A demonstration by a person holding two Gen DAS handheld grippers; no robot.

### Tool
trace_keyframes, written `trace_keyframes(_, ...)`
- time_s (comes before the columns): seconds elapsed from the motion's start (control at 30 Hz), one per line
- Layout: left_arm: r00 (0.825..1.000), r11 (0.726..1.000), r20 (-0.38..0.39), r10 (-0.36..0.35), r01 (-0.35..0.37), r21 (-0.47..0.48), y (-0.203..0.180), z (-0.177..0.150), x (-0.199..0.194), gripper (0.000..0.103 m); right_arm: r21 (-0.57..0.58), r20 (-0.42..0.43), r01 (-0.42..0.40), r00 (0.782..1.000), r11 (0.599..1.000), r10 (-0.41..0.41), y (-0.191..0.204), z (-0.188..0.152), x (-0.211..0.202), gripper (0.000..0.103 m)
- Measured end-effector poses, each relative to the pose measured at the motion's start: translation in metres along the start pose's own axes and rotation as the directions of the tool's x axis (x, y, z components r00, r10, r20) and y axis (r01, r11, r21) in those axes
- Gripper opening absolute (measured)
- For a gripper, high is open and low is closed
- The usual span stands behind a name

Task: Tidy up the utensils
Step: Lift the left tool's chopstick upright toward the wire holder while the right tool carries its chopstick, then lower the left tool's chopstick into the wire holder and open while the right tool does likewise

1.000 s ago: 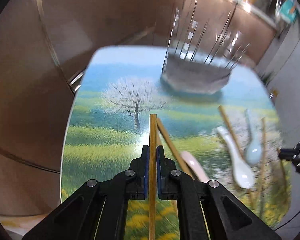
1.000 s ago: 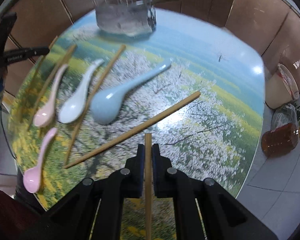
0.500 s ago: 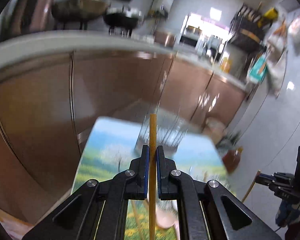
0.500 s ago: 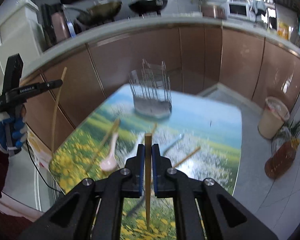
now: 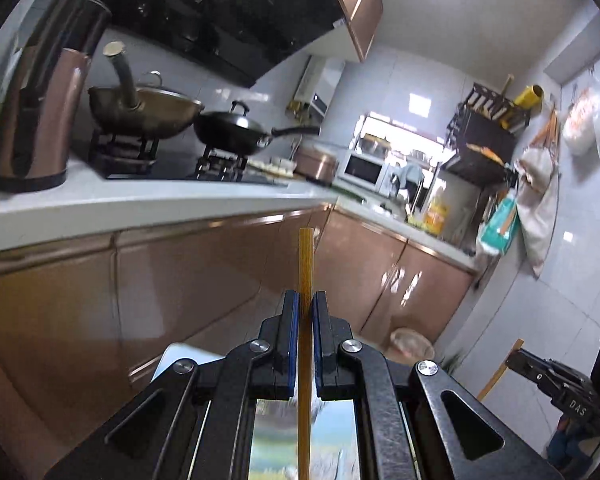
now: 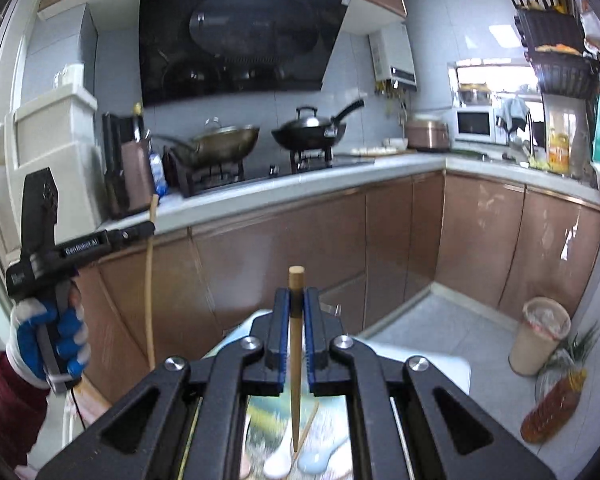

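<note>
Both grippers are up off the table, pointing at the kitchen cabinets. The left gripper [image 5: 305, 304] is clamped tight on a yellow chopstick [image 5: 305, 264], its blunt end standing above the blue pads [image 5: 291, 332]. The right gripper [image 6: 296, 300] is clenched on a browner chopstick [image 6: 295, 344], thick end up, its tip hanging over a white spoon [image 6: 280, 458] and a pale blue spoon [image 6: 320, 458] lying on the picture-printed table [image 6: 452, 368] below.
</note>
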State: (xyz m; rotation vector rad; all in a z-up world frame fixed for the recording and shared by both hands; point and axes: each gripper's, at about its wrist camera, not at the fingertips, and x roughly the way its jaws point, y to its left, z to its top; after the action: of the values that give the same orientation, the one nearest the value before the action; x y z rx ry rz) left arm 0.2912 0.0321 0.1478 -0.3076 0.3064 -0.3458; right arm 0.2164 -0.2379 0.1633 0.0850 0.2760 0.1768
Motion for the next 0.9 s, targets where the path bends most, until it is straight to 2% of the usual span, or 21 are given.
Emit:
trace_keyframes(0.2,0.999,0.998,0.052,-0.007,0.01,-0.058,0.003,0.012,0.065,0.006,0.024,0.052,-0.021,0.998,0.999,0.02,-0.018,0.023,0.058,0.006)
trace_keyframes(0.47,0.992,0.996,0.107,0.063,-0.055,-0.073,0.021,-0.014,0.153,0.006,0.056,0.069,-0.012,0.998,0.998,0.008,-0.05,0.015,0.139,0.006)
trace_keyframes(0.63,0.981,0.989,0.138,0.135,-0.124,-0.086,0.034,-0.045,0.19,0.006,0.029,0.059,-0.007,0.998,1.0,0.005,-0.054,-0.007,0.176,0.006)
trace_keyframes(0.8,0.965,0.976,0.147,0.219,-0.217,-0.028,0.034,-0.086,0.212,0.006,0.027,0.016,0.011,1.0,1.0,-0.011,-0.06,-0.047,0.206,0.006)
trace_keyframes(0.9,0.961,0.97,0.134,0.242,-0.243,-0.01,0.034,-0.103,0.22,0.006,0.005,0.004,0.022,1.0,1.0,-0.022,-0.059,-0.068,0.219,0.006)
